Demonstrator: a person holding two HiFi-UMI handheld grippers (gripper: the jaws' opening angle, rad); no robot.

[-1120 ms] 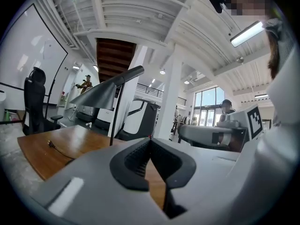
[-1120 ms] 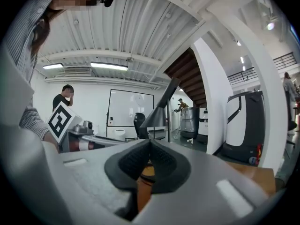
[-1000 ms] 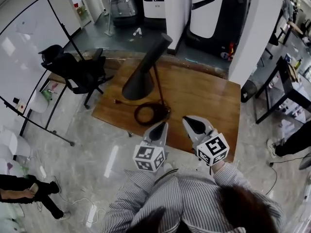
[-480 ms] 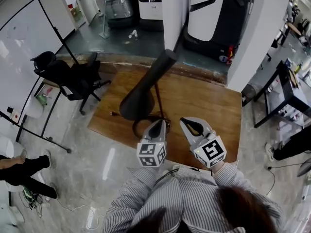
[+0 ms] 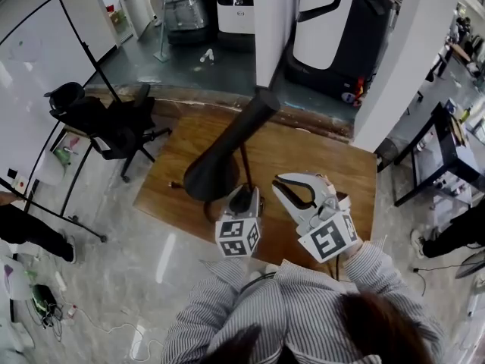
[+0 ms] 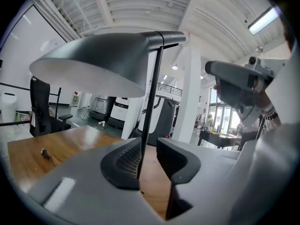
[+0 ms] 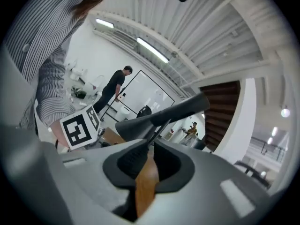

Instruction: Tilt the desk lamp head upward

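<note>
The desk lamp stands on the wooden table [image 5: 322, 158]; its dark cone shade [image 5: 214, 167] faces down on a thin stem [image 5: 245, 158]. My left gripper [image 5: 245, 194] is at the stem's foot under the shade. In the left gripper view the shade [image 6: 93, 64] hangs above and the stem [image 6: 152, 93] drops into the gap of my left gripper [image 6: 147, 149], close to one pad; the jaws are opening and do not press it. My right gripper [image 5: 282, 192] hovers just right of the stem. Its jaws [image 7: 150, 146] are opening to a narrow slit with nothing between them.
A black office chair [image 5: 106, 116] stands off the table's left end, with a whiteboard [image 5: 38, 59] behind it. A white pillar [image 5: 394, 51] and a black desk [image 5: 447, 135] are at the right. The lamp's plug [image 5: 174, 184] lies near the left table edge.
Both grippers have moved forward to the lamp's stem under the shade. The left jaws now stand apart around the stem, and the right gripper has turned.
</note>
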